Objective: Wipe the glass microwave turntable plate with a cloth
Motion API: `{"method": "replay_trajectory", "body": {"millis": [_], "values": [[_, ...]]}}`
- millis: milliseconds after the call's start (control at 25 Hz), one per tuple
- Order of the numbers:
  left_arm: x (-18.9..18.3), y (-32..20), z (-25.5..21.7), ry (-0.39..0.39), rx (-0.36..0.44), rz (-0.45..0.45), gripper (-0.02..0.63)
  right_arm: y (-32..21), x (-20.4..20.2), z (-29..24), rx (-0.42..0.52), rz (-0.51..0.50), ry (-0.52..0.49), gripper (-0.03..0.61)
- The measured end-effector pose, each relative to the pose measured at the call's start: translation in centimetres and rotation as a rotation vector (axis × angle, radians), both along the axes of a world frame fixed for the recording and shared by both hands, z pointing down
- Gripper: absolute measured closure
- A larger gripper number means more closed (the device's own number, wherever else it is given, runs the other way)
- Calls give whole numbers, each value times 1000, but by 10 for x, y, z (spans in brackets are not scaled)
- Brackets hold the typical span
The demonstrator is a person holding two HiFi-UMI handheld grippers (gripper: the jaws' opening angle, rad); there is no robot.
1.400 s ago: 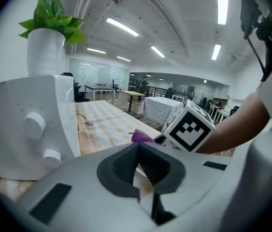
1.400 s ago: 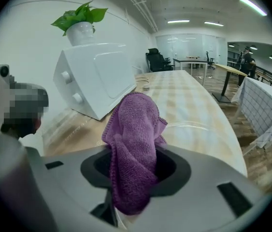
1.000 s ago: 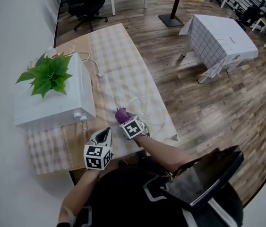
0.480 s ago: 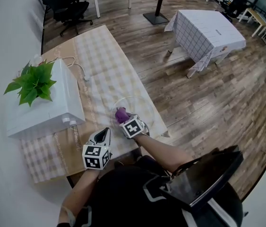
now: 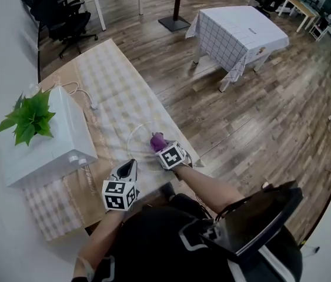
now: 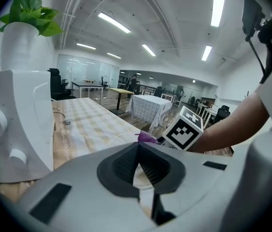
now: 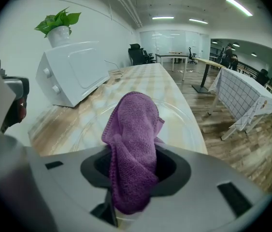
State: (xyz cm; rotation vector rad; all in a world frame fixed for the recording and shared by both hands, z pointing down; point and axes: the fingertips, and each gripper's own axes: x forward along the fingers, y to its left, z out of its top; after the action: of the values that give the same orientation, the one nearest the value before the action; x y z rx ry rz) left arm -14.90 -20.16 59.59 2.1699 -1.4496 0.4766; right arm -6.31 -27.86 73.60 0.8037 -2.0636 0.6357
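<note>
The clear glass turntable plate (image 5: 137, 141) lies flat on the checked tablecloth near the table's front edge, and it also shows in the right gripper view (image 7: 186, 124). My right gripper (image 5: 161, 147) is shut on a bunched purple cloth (image 7: 132, 144), which rests on the plate's right part (image 5: 157, 140). The cloth hides the jaws' tips. To the left of the plate my left gripper (image 5: 129, 167) hovers over the table, shut with nothing between its jaws (image 6: 138, 148). From there I see the cloth (image 6: 146, 137) and the right gripper's marker cube.
A white microwave (image 5: 42, 143) with a green plant (image 5: 27, 119) on top stands at the table's left. Its cable (image 5: 87, 98) trails behind it. The table edge (image 5: 196, 155) is just right of the plate. Another covered table (image 5: 238, 34) and office chairs stand on the wooden floor.
The right gripper has carried the cloth across the plate from its left part to its right part. The left gripper has stayed in place. The head view has shifted.
</note>
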Motion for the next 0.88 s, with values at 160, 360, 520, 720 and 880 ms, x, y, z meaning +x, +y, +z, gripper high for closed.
{"method": "replay_trajectory", "body": {"millis": [160, 360, 520, 720, 880], "values": [[9, -3, -3, -2, 8, 27, 606, -5, 22, -1, -2, 52, 5, 417], [21, -4, -3, 7, 10, 60, 606, -7, 50, -1, -18, 122, 13, 417], [22, 0, -4, -3, 17, 72, 606, -5, 64, -2, -10, 144, 22, 416], [24, 0, -9, 9, 40, 82, 606, -9, 81, -16, 28, 199, 35, 416], [20, 5, -9, 15, 43, 69, 606, 3, 54, -33, 25, 166, -18, 416]]}}
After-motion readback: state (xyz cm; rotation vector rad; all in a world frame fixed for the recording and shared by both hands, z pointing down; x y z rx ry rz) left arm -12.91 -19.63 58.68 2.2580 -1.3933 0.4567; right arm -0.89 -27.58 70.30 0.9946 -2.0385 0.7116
